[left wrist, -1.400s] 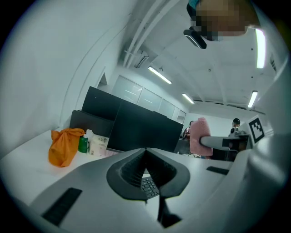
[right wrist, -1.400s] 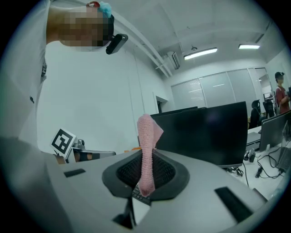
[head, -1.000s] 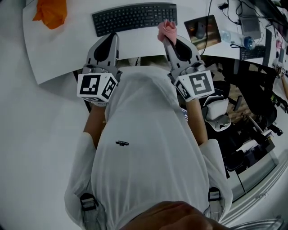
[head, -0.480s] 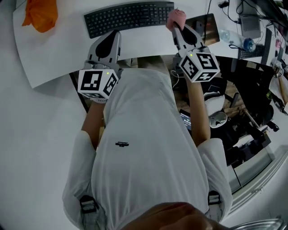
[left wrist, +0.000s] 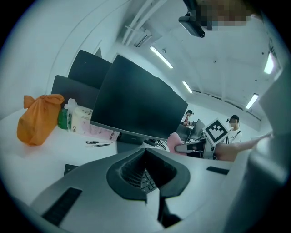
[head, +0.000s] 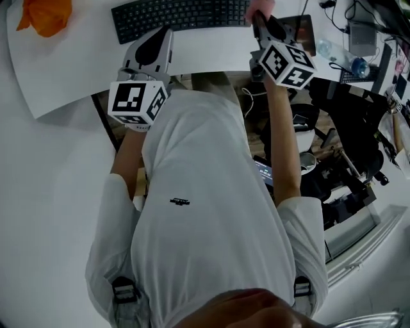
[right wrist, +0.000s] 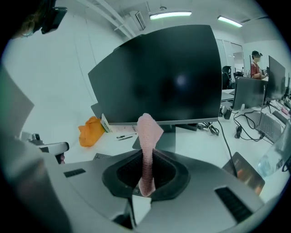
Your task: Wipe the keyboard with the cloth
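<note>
Moved: right gripper (head: 259, 15) now farther forward, at the right end of the keyboard (head: 176, 14) instead of near the front edge of the desk (head: 77, 70); left gripper (head: 160, 40) stays at that edge.
Desk: white, curved front edge; laid out from above only in the head view.
Monitor (right wrist: 168, 77): dark screen standing behind the keyboard; shown only in the two gripper views.
Keyboard: black, flat on the desk, long axis left to right, right end angled slightly away; cut by the head view's top edge.
Orange bag (head: 43, 14): far left of the desk, well apart from the keyboard.
Left jaws: together, nothing between.
Right jaws: clamped on the cloth (right wrist: 146, 132).
Cloth: pink, lifted off the desk, long axis upright out of the jaws, tip folded to the right; barely visible in the head view.
</note>
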`<state>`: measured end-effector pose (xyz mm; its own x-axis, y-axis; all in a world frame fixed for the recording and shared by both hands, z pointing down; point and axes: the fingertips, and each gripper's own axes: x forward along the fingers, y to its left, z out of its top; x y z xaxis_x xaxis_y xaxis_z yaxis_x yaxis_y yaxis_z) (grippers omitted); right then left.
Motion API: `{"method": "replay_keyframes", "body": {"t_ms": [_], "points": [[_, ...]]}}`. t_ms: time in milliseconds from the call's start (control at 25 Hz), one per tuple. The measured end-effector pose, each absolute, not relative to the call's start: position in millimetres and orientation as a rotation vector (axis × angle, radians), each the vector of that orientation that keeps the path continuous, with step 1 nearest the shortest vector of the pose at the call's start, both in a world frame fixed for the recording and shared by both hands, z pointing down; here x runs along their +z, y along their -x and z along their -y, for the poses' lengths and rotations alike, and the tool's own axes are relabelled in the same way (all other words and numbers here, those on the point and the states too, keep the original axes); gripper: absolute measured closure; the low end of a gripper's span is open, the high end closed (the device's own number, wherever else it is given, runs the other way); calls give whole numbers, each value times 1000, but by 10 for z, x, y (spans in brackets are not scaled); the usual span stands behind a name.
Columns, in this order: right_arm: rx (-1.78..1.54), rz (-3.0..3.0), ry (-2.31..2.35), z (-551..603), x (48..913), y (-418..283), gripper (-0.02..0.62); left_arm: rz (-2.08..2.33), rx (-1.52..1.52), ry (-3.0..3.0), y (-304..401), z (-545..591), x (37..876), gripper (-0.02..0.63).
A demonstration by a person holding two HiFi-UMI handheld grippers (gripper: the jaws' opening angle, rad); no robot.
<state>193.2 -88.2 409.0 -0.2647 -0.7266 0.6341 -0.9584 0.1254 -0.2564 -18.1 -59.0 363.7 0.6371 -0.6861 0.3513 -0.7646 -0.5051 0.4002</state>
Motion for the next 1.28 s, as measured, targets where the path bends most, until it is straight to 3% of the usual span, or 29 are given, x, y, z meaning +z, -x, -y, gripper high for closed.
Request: {"method": "replay_keyframes", "body": {"t_ms": [720, 1280], "points": [[954, 1686, -1445, 1152, 5287, -2495, 563, 1153, 243, -2308, 24, 691, 3819, 588], [990, 1706, -1343, 1139, 5563, -2113, 563, 1194, 289, -2300, 174, 612, 3838, 588]]}}
